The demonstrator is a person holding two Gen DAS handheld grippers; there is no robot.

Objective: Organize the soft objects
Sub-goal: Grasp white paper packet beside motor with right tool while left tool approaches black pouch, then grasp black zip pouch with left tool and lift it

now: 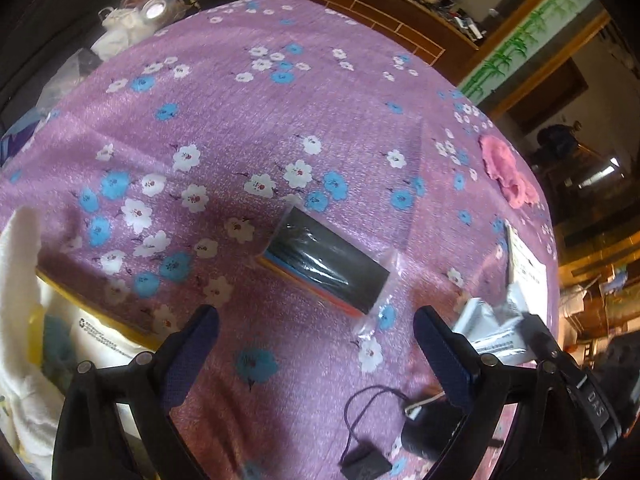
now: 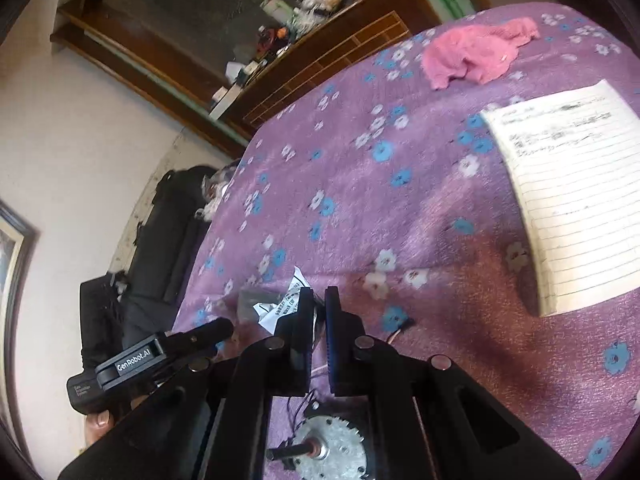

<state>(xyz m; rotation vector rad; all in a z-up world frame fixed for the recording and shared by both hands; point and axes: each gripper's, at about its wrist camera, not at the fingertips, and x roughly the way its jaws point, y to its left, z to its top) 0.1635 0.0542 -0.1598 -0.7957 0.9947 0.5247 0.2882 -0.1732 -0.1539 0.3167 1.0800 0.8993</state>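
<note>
A crumpled pink cloth (image 2: pixel 472 56) lies on the purple flowered bedsheet (image 2: pixel 360 200), far from both grippers; it also shows in the left wrist view as a pink cloth (image 1: pixel 504 172) at the right edge. My right gripper (image 2: pixel 318 300) is shut, and a crinkled silver-white packet (image 2: pixel 280 304) is pinched by its edge between the pads. The same packet (image 1: pixel 492 332) shows beside my left gripper's right finger. My left gripper (image 1: pixel 316 340) hangs open over the sheet with nothing between its fingers. Just beyond it lies a black pack in clear plastic (image 1: pixel 328 264).
A lined notebook (image 2: pixel 576 200) lies open on the right. A small motor (image 2: pixel 328 448) with wires and a black plug (image 1: pixel 364 460) lie under the grippers. A white bag with white cloth (image 1: pixel 24 320) sits at the left edge. Beyond the bed stands a cluttered wooden shelf (image 2: pixel 304 28).
</note>
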